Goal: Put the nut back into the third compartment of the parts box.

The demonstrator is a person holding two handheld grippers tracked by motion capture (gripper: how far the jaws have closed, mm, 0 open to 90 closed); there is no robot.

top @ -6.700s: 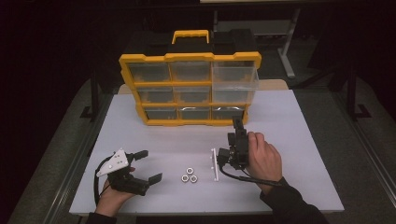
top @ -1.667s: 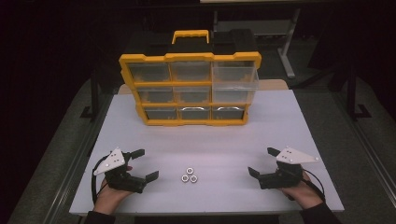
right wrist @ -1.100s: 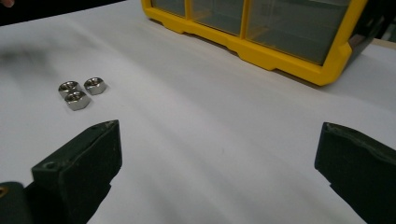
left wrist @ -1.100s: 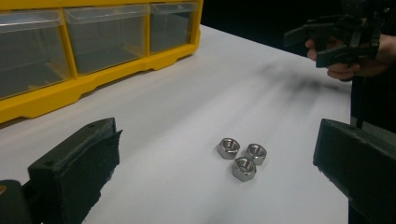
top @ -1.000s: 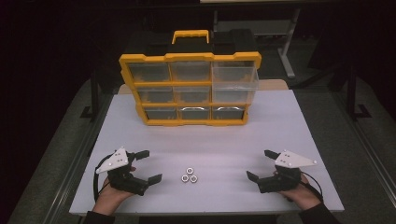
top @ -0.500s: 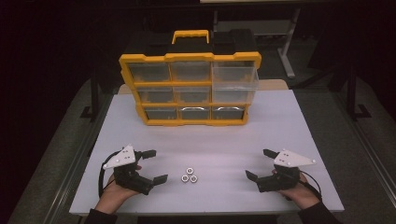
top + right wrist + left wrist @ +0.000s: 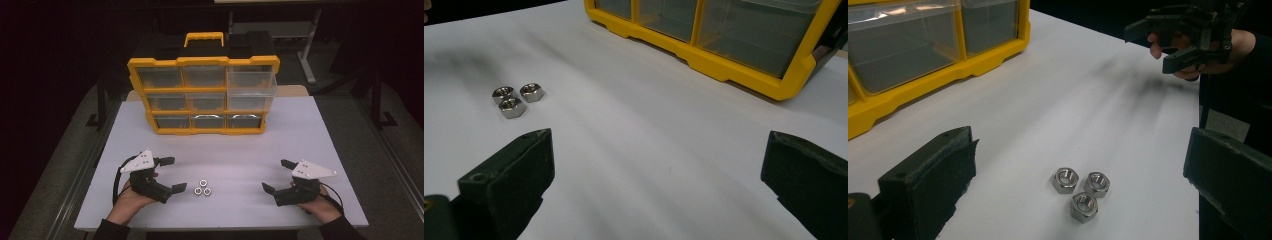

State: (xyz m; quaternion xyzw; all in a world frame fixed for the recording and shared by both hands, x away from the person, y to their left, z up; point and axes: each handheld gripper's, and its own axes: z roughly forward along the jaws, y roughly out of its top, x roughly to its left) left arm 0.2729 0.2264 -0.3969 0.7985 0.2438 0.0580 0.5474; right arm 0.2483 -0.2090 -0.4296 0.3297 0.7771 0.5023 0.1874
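Note:
Three steel hex nuts (image 7: 202, 187) lie bunched together on the white table (image 7: 225, 145) near its front edge. My left gripper (image 7: 173, 174) rests open just left of them, jaws wide apart and nothing between them. In the left gripper view the nuts (image 7: 1081, 190) sit on the table between and just beyond the two jaws of that gripper (image 7: 1083, 150). My right gripper (image 7: 278, 175) is open and empty at the front right, well clear of the nuts (image 7: 516, 99), which show far left in the right gripper view (image 7: 661, 150).
A yellow organizer (image 7: 202, 95) with clear drawers and a carry handle stands upright at the back of the table; its drawers look shut. Across the table, the left gripper view shows the right gripper (image 7: 1160, 42) in a hand. Dark floor surrounds the table.
The right gripper has drawn back from in front of the organizer to the front right. Over the last second the left gripper has edged slightly right, towards the nuts. Both stay open.

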